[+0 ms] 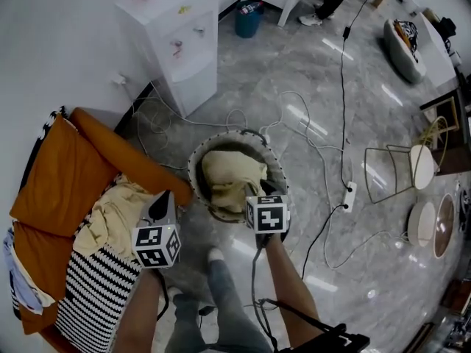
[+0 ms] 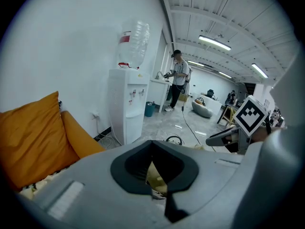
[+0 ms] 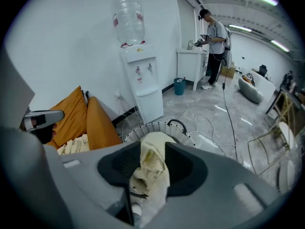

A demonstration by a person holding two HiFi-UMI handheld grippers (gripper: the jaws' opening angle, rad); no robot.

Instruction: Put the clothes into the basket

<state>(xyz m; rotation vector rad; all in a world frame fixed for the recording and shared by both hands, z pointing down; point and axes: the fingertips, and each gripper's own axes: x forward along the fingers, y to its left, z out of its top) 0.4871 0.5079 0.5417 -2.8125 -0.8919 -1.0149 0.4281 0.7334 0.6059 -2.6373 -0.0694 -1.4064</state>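
Now over the basket (image 1: 193, 169) rim, the right gripper (image 3: 150, 175) stands spread, the cream garment (image 3: 153, 159) loose between its jaws and heaped inside; the left gripper (image 2: 159, 194), pressed together, hovers by the orange sofa arm (image 1: 140, 164), open floor (image 1: 316, 87) beyond.

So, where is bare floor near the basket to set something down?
Bare floor lies beyond the basket, between the water dispenser and the black cable. Crowded: white cables loop around the basket's far and right sides, up to the power strip.
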